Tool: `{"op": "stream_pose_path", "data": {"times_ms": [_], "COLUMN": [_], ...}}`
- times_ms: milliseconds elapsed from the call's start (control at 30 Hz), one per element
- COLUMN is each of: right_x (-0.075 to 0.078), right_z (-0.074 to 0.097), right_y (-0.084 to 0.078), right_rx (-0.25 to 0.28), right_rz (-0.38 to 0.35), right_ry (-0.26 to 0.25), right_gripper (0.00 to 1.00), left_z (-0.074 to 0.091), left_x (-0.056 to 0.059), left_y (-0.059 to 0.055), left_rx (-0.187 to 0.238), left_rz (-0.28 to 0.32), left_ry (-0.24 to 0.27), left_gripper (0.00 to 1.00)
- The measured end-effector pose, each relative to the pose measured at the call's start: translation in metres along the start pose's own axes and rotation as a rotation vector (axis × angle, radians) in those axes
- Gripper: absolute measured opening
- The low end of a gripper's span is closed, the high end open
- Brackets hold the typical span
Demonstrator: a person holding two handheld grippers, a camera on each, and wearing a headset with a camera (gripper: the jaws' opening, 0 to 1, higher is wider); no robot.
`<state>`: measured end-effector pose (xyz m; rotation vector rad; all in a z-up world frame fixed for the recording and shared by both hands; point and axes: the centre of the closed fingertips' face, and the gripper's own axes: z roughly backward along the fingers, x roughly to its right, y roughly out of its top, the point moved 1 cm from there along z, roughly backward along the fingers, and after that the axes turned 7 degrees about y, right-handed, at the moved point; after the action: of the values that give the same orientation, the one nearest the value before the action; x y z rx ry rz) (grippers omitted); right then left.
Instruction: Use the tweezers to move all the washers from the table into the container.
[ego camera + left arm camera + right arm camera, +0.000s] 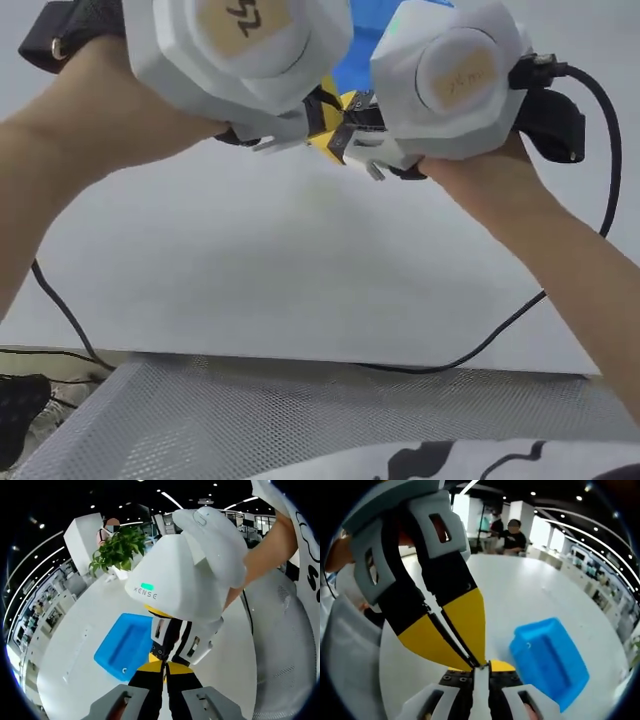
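Above the white bench, the two tools meet tip to tip. The left tongs are clenched on the thin dark tweezers, which run between their yellow pads. The right tongs have their jaws drawn close where the tweezers end; whether they grip them cannot be told. The blue container sits on the bench just beyond.

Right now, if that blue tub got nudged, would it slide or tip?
Probably slide: the blue tub sits low and wide. It looks like thin plastic, so likely light. The smooth white table should give little grip.
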<state>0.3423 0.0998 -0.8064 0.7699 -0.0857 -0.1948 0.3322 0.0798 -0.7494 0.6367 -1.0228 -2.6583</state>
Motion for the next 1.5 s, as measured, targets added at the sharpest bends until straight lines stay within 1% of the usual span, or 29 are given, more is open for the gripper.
{"op": "stream_pose_path", "data": {"times_ms": [133,233,333,433,600,733,833,900,1000,1033,1167,1233,1300,1400,1500], "right_x": [0.004,0.006,0.006,0.006,0.007,0.009,0.008,0.007,0.009,0.009,0.010,0.012,0.013,0.013,0.014], "right_z": [0.003,0.005,0.002,0.001,0.000,-0.003,-0.002,-0.004,-0.010,-0.010,-0.011,-0.012,-0.012,-0.012,-0.011], "right_y": [0.001,0.002,0.001,0.002,0.000,0.001,0.002,0.004,0.004,0.005,0.006,0.006,0.006,0.005,0.004], "right_rx": [-0.018,-0.019,-0.031,-0.045,-0.061,-0.066,-0.062,-0.052,-0.053,-0.052,-0.049,-0.049,-0.043,-0.042,-0.050], "right_rz": [0.014,-0.001,0.005,0.019,0.019,0.020,0.025,0.034,0.042,0.043,0.042,0.036,0.014,0.021,0.027], "right_ry": [-0.005,0.011,0.020,0.017,0.027,0.034,0.040,0.051,0.066,0.070,0.086,0.084,0.084,0.081,0.062], "right_gripper": [0.05,0.05,0.05,0.05,0.05,0.05,0.06,0.05,0.06,0.06,0.04,0.04,0.03,0.03,0.03], "left_z": [0.001,0.002,0.001,0.001,-0.001,-0.001,0.000,0.001,0.003,0.003,0.003,0.002,0.001,-0.001,-0.003], "left_x": [0.000,-0.002,-0.003,-0.004,-0.006,-0.009,-0.012,-0.012,-0.015,-0.016,-0.022,-0.024,-0.025,-0.025,-0.022], "left_y": [0.004,0.005,0.004,0.003,0.001,0.001,0.000,-0.001,-0.004,-0.005,-0.007,-0.008,-0.007,-0.005,-0.004], "left_rx": [0.020,0.032,0.035,0.047,0.055,0.072,0.071,0.071,0.069,0.070,0.078,0.085,0.086,0.083,0.080], "left_rz": [0.015,0.025,0.033,0.046,0.058,0.080,0.086,0.092,0.095,0.098,0.126,0.143,0.146,0.142,0.134], "left_ry": [0.010,0.010,0.011,0.013,0.014,0.021,0.027,0.028,0.034,0.037,0.046,0.047,0.049,0.051,0.058], "left_gripper": [0.00,0.00,0.00,0.00,0.00,0.00,0.00,0.00,0.00,0.00,0.00,0.00,0.00,0.00,0.00]}}
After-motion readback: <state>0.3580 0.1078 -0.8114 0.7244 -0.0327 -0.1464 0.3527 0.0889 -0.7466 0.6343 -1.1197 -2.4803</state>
